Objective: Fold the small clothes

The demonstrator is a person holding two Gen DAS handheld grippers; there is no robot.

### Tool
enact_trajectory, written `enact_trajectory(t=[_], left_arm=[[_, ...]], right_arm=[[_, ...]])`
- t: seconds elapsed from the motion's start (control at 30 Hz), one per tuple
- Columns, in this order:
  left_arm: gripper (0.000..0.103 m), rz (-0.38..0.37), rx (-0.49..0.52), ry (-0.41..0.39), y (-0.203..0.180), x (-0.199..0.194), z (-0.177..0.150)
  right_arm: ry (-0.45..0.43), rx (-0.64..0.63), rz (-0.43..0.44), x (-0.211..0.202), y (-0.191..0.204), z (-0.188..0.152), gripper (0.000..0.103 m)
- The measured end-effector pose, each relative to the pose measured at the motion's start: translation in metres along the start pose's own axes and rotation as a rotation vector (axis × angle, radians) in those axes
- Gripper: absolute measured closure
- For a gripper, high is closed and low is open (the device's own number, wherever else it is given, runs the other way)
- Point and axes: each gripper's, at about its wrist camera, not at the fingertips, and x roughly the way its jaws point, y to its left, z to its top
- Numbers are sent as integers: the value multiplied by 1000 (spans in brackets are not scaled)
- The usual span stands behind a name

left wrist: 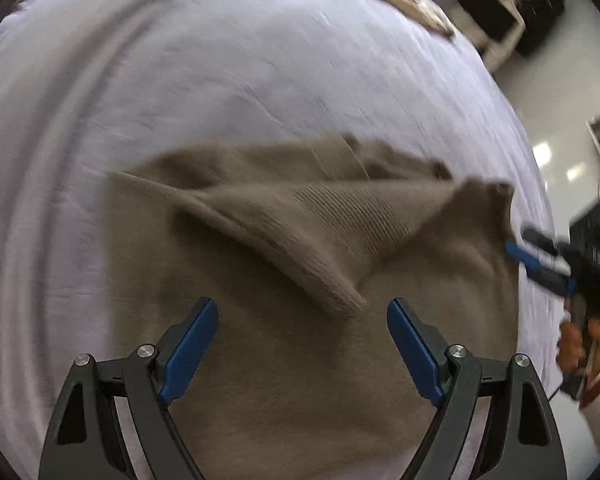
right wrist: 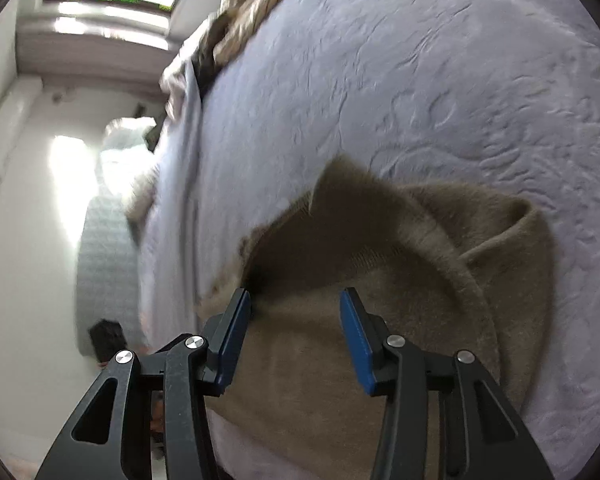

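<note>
A tan knitted garment (left wrist: pixel 284 288) lies on a white bedspread (left wrist: pixel 204 72), with a ribbed part folded over it in a raised triangular flap (left wrist: pixel 324 232). My left gripper (left wrist: pixel 302 308) is open above the garment's near part, holding nothing. My right gripper (right wrist: pixel 294 300) is open just over the garment (right wrist: pixel 380 280) at its edge; it also shows in the left wrist view (left wrist: pixel 516 250) at the garment's right side. The jaws stand apart with cloth beneath them, not between them.
A beige knitted blanket (right wrist: pixel 252 12) lies bunched at the far end of the bed (right wrist: pixel 440 92). The bed's side edge (right wrist: pixel 172 216) drops to a pale floor (right wrist: pixel 24 260). Dark furniture (left wrist: pixel 512 8) stands beyond the bed.
</note>
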Motion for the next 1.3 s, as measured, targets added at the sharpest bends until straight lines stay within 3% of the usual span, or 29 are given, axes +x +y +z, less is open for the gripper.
enact_trajectory(t=[0.17, 0.4, 0.57, 0.77, 0.93, 1.03, 1.1, 1.23, 1.3], left_arm=[[16, 0, -47, -56, -8, 23, 34], [16, 134, -162, -244, 9, -1, 93], [16, 167, -96, -209, 18, -29, 84], [16, 189, -42, -70, 40, -52, 7], [16, 116, -131, 26, 75, -56, -48], [16, 67, -126, 28, 83, -56, -64], [17, 26, -104, 17, 82, -59, -66], [21, -80, -41, 21, 73, -60, -65], [32, -119, -7, 71, 67, -49, -65]], right_arm=[[-34, 26, -92, 21, -10, 26, 52], [-163, 73, -148, 0, -18, 50, 48], [-164, 74, -122, -19, -17, 44, 43], [-56, 30, -10, -21, 5, -18, 43], [78, 82, 39, -3, 11, -104, 41], [118, 143, 23, 9, 7, -149, 41], [101, 203, -7, 9, -2, -176, 41], [-31, 336, -53, -7, -22, -208, 41], [-124, 418, -62, -17, -38, -213, 41]])
